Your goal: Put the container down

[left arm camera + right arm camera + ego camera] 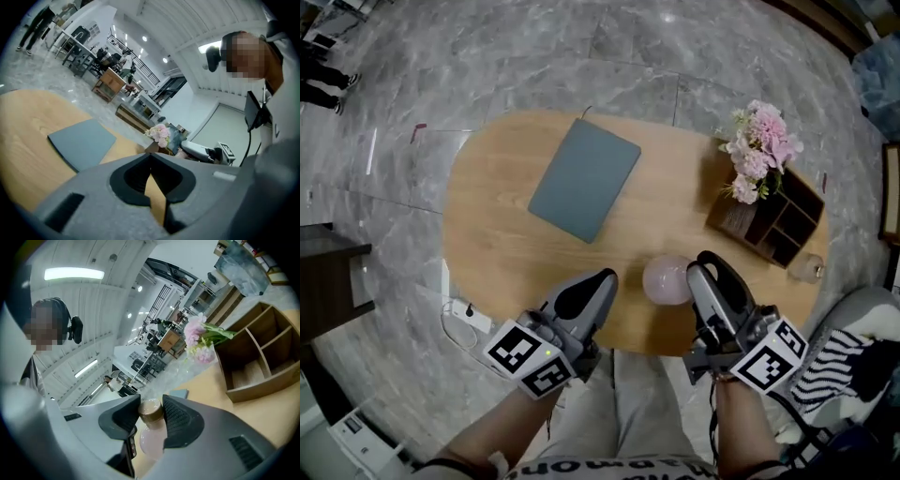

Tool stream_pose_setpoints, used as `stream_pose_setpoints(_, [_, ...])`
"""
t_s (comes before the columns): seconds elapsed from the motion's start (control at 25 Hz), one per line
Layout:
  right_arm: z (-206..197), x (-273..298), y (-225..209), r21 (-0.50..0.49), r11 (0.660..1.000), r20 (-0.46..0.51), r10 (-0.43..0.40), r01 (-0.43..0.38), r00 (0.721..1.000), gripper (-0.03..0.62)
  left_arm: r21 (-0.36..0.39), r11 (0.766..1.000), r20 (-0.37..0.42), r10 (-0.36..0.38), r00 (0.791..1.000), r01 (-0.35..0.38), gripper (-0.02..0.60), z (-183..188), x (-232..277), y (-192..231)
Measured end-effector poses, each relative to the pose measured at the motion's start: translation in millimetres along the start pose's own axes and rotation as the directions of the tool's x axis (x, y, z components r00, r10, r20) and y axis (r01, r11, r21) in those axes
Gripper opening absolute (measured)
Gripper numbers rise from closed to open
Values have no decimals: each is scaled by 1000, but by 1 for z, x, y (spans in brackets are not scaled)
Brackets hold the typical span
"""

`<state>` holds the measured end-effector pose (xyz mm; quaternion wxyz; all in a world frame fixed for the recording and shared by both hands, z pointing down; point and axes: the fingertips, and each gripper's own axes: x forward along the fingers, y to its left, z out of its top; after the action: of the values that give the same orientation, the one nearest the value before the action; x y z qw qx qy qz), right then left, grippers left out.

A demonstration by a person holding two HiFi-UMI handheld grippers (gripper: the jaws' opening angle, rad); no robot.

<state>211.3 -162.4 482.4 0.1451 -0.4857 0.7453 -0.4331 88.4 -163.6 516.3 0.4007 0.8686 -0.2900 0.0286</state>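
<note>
Now the right tongs (151, 405) pinch the pale pink round bottle with brown cap (150, 444) at its neck only.
Left tongs (150, 159), beside them, are closed tip to tip, empty. Under the right jaws is the near edge of the light wooden oval table (497, 234); if released tilted, the bottle may roll off.

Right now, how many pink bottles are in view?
1: the pink bottle, brown cap clamped in the right gripper, over the near edge of the table. Compartments of the wooden organizer could hide another.
</note>
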Motion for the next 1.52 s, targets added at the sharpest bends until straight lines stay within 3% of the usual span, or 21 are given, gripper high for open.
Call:
stream_pose_setpoints(0.24, [-41, 26, -34, -84, 995, 2, -56, 56, 998, 137, 4, 998, -25, 68, 997, -68, 14, -35, 8, 51])
stream_pose_setpoints(0.52, [-68, 39, -50, -137, 987, -6, -84, 83, 996, 137, -57, 996, -13, 64, 998, -64, 14, -60, 9, 77])
stream_pose_setpoints(1.2, [-89, 36, -47, -167, 981, -18, -104, 100, 994, 137, -78, 995, -10, 68, 998, -69, 14, -75, 2, 77])
stream_pose_setpoints(1.52, [-102, 39, -38, -292, 949, -43, -140, 122, 989, 138, -69, 993, 1, 94, 996, -94, 15, -71, -3, 82])
